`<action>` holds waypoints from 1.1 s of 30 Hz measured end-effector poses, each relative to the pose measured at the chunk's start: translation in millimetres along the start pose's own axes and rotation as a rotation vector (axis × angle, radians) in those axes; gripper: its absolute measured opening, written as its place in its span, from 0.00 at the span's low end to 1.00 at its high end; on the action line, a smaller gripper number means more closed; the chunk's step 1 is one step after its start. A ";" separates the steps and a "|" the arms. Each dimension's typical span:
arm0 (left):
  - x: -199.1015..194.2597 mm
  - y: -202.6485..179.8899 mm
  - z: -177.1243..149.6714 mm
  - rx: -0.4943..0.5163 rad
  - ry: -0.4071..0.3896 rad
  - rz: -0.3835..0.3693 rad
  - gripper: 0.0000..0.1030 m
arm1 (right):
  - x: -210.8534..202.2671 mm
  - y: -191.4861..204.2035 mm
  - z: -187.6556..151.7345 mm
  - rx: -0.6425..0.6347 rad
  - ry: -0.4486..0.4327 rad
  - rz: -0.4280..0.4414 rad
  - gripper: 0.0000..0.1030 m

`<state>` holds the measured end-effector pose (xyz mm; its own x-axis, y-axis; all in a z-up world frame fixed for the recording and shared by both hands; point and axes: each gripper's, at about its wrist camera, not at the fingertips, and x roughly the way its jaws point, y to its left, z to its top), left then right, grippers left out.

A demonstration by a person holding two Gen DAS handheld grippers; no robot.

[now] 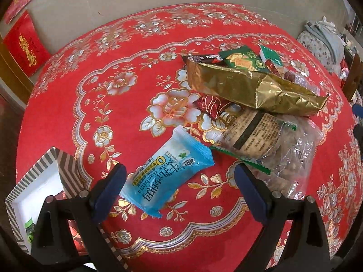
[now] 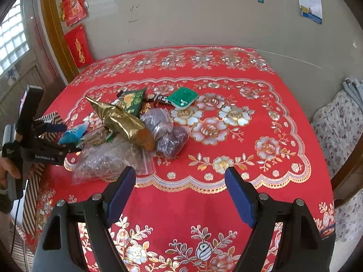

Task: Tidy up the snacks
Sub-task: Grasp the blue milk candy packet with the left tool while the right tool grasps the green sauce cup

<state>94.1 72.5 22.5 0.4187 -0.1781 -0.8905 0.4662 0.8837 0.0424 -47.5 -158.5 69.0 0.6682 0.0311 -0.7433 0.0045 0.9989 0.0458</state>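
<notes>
A: Snacks sit heaped near the middle of the red flowered tablecloth. Which lies nearest the left gripper?

B: A blue Milk Sachima packet, flat on the cloth, apart from the heap. It lies between the two blue pads, which stand wide and touch nothing. Whether the gripper is above it or level with it I cannot tell.

A: And the heap itself?

B: A crumpled gold foil bag lies on top. Under its near end is a clear bag with a printed label, and a red-and-gold wrapped sweet peeks out beside it. Behind are a green packet and a dark Nescafé sachet.

A: The right gripper?

B: Jaws wide, empty, over bare cloth in front of the heap. Its view also shows a green-lidded cup and bags of dark purplish pieces.

A: Any container?

B: A striped box, white inside, at the table's left edge, just beside the left gripper.
</notes>
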 end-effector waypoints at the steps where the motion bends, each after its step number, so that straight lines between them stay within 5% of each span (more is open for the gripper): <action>1: 0.7 0.5 0.0 0.004 0.003 0.008 0.93 | -0.3 -0.3 0.3 0.001 -0.001 0.004 0.79; 9: 4.8 6.0 -0.8 0.011 0.019 0.046 0.90 | 5.0 -1.9 0.6 0.009 0.012 0.014 0.79; 13: 5.5 11.2 -0.2 -0.035 0.035 -0.007 0.69 | 10.2 -2.6 7.6 0.010 0.017 0.007 0.79; 19: -0.7 7.4 -1.9 -0.045 0.022 0.009 0.35 | 25.7 -9.6 29.3 0.054 0.025 0.027 0.79; 27: -6.6 -1.6 -13.2 -0.070 0.002 0.044 0.32 | 64.5 -20.9 78.0 0.099 0.023 -0.003 0.79; 33: -5.7 2.2 -12.0 -0.107 0.024 0.029 0.34 | 118.2 -35.7 106.0 0.223 0.111 0.021 0.79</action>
<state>83.4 80.7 22.3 0.4112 -0.1425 -0.9003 0.3680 0.9296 0.0209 110.2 -194.1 50.2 0.5839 0.0675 -0.8090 0.1637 0.9663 0.1988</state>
